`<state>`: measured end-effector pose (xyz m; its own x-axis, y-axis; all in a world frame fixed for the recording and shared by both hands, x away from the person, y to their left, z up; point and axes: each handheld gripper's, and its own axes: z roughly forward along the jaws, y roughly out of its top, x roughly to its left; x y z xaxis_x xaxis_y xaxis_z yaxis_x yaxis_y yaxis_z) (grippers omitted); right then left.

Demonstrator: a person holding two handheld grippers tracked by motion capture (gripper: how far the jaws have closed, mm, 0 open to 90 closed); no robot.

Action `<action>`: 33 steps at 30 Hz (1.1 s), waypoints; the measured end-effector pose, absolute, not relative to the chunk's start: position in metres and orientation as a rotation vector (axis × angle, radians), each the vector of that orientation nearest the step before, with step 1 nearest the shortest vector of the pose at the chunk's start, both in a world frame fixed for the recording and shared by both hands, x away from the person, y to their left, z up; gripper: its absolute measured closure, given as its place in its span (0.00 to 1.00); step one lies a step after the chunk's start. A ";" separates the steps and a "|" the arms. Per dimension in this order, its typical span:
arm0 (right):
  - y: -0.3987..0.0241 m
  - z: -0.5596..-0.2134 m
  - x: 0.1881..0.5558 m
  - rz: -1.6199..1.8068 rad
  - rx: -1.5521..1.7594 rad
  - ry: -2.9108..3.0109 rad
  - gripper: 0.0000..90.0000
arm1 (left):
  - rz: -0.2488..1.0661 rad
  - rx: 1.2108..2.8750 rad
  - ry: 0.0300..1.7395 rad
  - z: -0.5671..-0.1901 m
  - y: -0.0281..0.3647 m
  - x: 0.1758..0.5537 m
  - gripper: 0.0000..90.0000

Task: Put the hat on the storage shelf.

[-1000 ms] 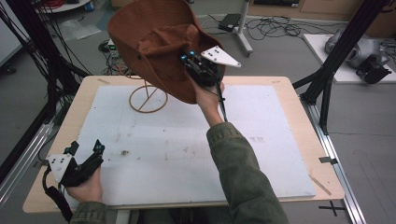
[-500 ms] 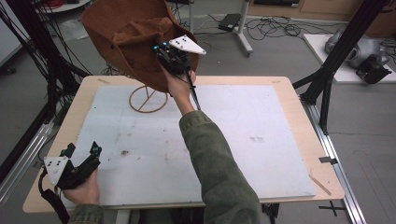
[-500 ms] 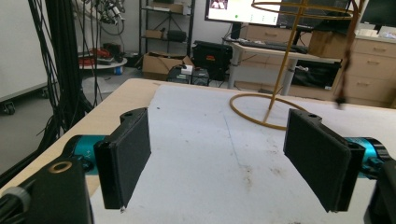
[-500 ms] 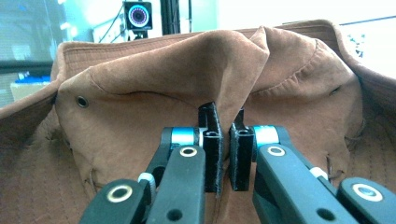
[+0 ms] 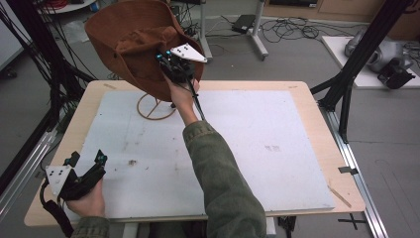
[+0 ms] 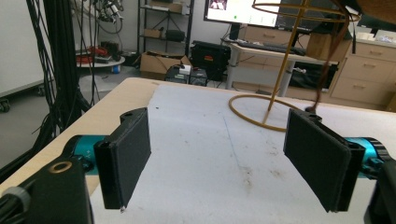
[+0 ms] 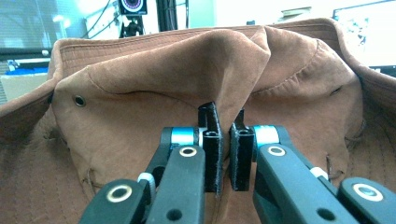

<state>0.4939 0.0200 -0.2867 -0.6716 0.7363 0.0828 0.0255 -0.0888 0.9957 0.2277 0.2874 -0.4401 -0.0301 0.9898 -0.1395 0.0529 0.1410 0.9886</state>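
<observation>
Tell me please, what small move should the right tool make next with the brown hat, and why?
Probably lower the hat a little further, centring it over the wire stand. The right tool is shut on a fold of the crown, and the hat hangs above the stand's top. The left tool waits open near the table's front corner.

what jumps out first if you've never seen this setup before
The big brown hat held in the air over the table's far left corner, its fabric pinched in the shut right tool. Beneath it stands a thin wire hat stand on the white mat. The left tool rests open at the near left edge, holding nothing.
</observation>
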 end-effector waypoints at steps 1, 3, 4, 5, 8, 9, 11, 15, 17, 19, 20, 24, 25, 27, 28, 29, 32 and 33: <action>0.021 -0.288 0.494 1.807 0.837 1.689 0.96 | 1.099 1.131 1.331 -0.440 0.287 0.228 0.26; 0.020 -0.289 0.495 1.814 0.852 1.701 0.96 | 1.096 1.139 1.329 -0.440 0.286 0.228 0.26; 0.020 -0.289 0.495 1.814 0.852 1.701 0.96 | 1.096 1.139 1.329 -0.440 0.286 0.228 0.26; 0.020 -0.290 0.495 1.806 0.848 1.714 0.95 | 1.096 1.139 1.329 -0.440 0.286 0.229 0.26; 0.021 -0.291 0.495 1.770 0.841 1.760 0.92 | 1.094 1.149 1.326 -0.440 0.285 0.230 0.26; 0.021 -0.291 0.495 1.757 0.838 1.772 0.90 | 1.092 1.146 1.327 -0.440 0.284 0.230 0.26; 0.022 -0.292 0.495 1.738 0.836 1.785 0.89 | 1.091 1.145 1.326 -0.440 0.284 0.230 0.26; 0.022 -0.292 0.495 1.736 0.840 1.793 0.87 | 1.093 1.149 1.318 -0.439 0.282 0.231 0.26; 0.022 -0.292 0.495 1.744 0.842 1.803 0.83 | 1.092 1.150 1.319 -0.439 0.282 0.231 0.26; 0.022 -0.293 0.495 1.744 0.842 1.813 0.80 | 1.092 1.147 1.320 -0.439 0.283 0.231 0.26; 0.022 -0.293 0.495 1.744 0.842 1.813 0.80 | 1.092 1.147 1.320 -0.439 0.283 0.231 0.26; 0.021 -0.292 0.496 1.747 0.845 1.823 0.73 | 1.096 1.139 1.325 -0.439 0.284 0.230 0.26; 0.022 -0.291 0.496 1.747 0.844 1.825 0.72 | 1.096 1.139 1.325 -0.439 0.284 0.230 0.26; 0.022 -0.291 0.495 1.742 0.848 1.827 0.68 | 1.094 1.141 1.325 -0.439 0.283 0.230 0.26; 0.023 -0.291 0.495 1.742 0.852 1.827 0.63 | 1.094 1.138 1.323 -0.439 0.283 0.231 0.26; 0.023 -0.290 0.494 1.742 0.856 1.824 0.59 | 1.094 1.142 1.321 -0.439 0.283 0.231 0.26; 0.023 -0.288 0.492 1.734 0.862 1.821 0.45 | 1.095 1.145 1.320 -0.439 0.282 0.231 0.26; 0.022 -0.287 0.492 1.737 0.854 1.820 0.41 | 1.095 1.143 1.320 -0.439 0.281 0.231 0.26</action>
